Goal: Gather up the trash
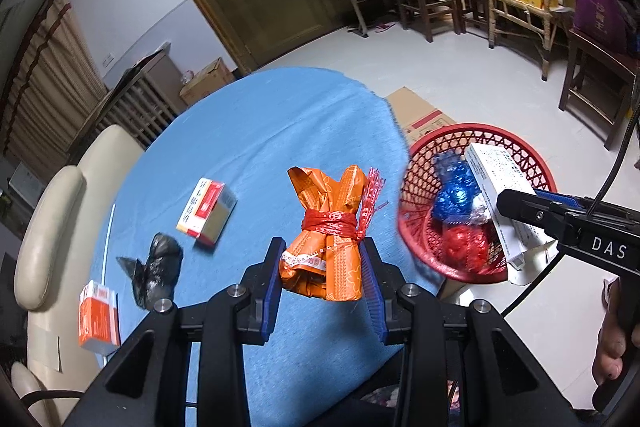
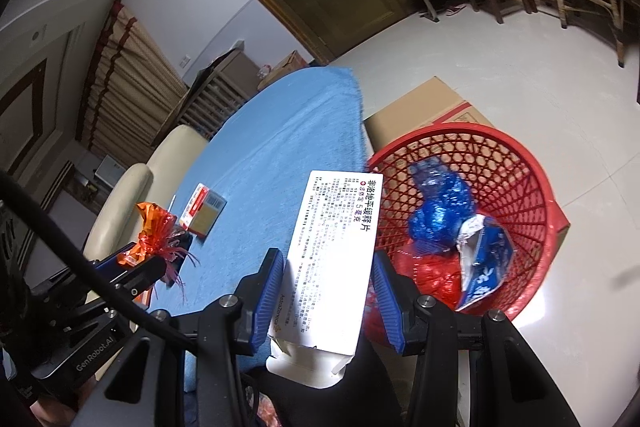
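My left gripper (image 1: 322, 247) is shut on an orange wrapper bundle (image 1: 326, 211) tied with red string, held above the blue tablecloth (image 1: 260, 131). In the right wrist view the same bundle (image 2: 150, 231) shows in that gripper (image 2: 140, 259) at lower left. My right gripper (image 2: 328, 259) is shut on a long white printed box (image 2: 336, 227), its far end beside the rim of the red basket (image 2: 460, 131). The left wrist view shows the right gripper (image 1: 528, 197) and its white box (image 1: 496, 171) over the red basket (image 1: 480, 131).
On the cloth lie an orange-and-white box (image 1: 206, 211), a crumpled black bag (image 1: 158, 267) and a second orange box (image 1: 98, 315). The basket holds blue (image 2: 440, 211) and red (image 2: 432, 275) wrappers and rests on a cardboard box (image 2: 424, 107). A cream armchair (image 1: 48, 227) stands at left.
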`<state>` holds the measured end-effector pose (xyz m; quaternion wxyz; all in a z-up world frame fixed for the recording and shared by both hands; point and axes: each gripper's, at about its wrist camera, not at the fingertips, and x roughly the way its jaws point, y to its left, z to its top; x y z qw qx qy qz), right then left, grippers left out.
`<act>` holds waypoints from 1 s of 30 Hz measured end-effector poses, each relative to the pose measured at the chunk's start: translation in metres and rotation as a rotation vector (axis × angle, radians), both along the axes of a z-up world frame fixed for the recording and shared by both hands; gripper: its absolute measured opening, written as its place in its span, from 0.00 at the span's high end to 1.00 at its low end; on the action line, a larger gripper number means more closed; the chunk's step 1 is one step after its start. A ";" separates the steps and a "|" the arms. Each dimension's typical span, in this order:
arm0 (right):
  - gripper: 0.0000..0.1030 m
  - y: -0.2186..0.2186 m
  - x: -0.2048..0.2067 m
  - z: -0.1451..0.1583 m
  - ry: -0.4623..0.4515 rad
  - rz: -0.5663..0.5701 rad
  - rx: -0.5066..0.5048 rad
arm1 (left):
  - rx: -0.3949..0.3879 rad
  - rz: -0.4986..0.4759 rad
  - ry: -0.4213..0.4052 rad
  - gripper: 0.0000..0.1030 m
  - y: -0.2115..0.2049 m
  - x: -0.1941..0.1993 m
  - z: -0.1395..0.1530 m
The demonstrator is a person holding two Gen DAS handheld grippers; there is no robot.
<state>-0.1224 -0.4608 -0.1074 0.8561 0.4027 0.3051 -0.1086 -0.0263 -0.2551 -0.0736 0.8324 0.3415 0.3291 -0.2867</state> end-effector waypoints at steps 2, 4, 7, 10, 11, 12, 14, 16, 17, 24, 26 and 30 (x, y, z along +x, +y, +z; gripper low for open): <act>0.53 -0.004 -0.004 -0.001 0.002 -0.014 0.004 | 0.001 -0.011 0.004 0.62 -0.006 -0.001 -0.001; 0.53 -0.009 -0.007 -0.002 0.003 -0.026 0.008 | 0.005 -0.020 0.008 0.62 -0.013 -0.002 -0.003; 0.53 -0.015 -0.011 -0.002 0.005 -0.044 0.012 | 0.010 -0.035 0.020 0.62 -0.021 -0.002 -0.005; 0.53 -0.021 -0.016 -0.002 0.005 -0.063 0.014 | 0.014 -0.052 0.023 0.62 -0.029 -0.003 -0.007; 0.53 -0.023 -0.017 -0.002 0.006 -0.069 0.014 | 0.015 -0.056 0.024 0.62 -0.031 -0.004 -0.008; 0.53 -0.025 -0.018 -0.003 0.006 -0.077 0.017 | 0.018 -0.062 0.025 0.62 -0.035 -0.004 -0.008; 0.53 -0.031 -0.022 -0.003 0.007 -0.092 0.018 | 0.020 -0.071 0.026 0.62 -0.039 -0.006 -0.010; 0.53 -0.035 -0.025 -0.003 0.008 -0.106 0.017 | 0.024 -0.079 0.025 0.62 -0.044 -0.009 -0.011; 0.53 -0.036 -0.027 -0.003 0.008 -0.112 0.017 | 0.026 -0.084 0.024 0.62 -0.046 -0.010 -0.011; 0.53 -0.048 -0.037 -0.005 0.011 -0.147 0.026 | 0.039 -0.116 0.025 0.62 -0.060 -0.016 -0.015; 0.53 -0.050 -0.039 -0.006 0.013 -0.152 0.028 | 0.042 -0.123 0.028 0.62 -0.065 -0.016 -0.017; 0.53 -0.052 -0.041 -0.006 0.015 -0.165 0.031 | 0.046 -0.134 0.037 0.62 -0.071 -0.017 -0.019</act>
